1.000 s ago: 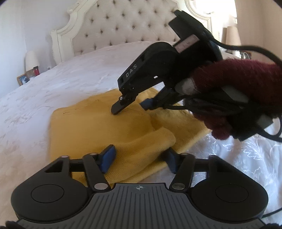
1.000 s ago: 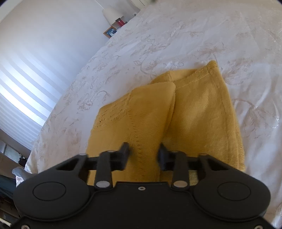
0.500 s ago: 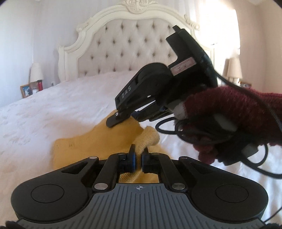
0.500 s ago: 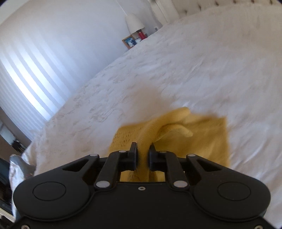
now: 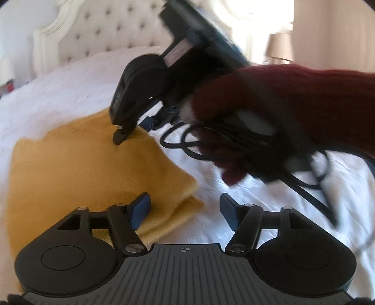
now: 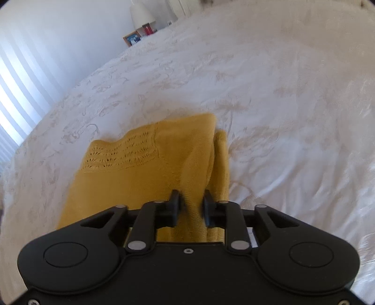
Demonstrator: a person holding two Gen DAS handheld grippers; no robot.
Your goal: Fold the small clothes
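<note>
A yellow knit garment (image 5: 89, 173) lies folded on the white bedspread (image 5: 246, 185). My left gripper (image 5: 185, 211) is open, its left blue pad over the garment's near corner, holding nothing. My right gripper (image 6: 192, 206) has its jaws partly apart around the garment's right folded edge (image 6: 150, 173); whether the fingers still pinch the knit is unclear. In the left wrist view the right gripper (image 5: 127, 131) points down at the garment's far edge, held by a hand in a dark red glove (image 5: 269, 112).
A tufted white headboard (image 5: 112, 35) stands at the back. A lamp (image 6: 141, 11), a photo frame (image 6: 132, 38) and a red item sit beside the bed. Cables (image 5: 304, 173) hang from the right gripper. A window with blinds (image 6: 21, 93) is on the left.
Both grippers closed on the garment's right part, lifted it and carried it over leftward. Now the fold lies flat, my left gripper has opened and my right jaws have parted somewhat.
</note>
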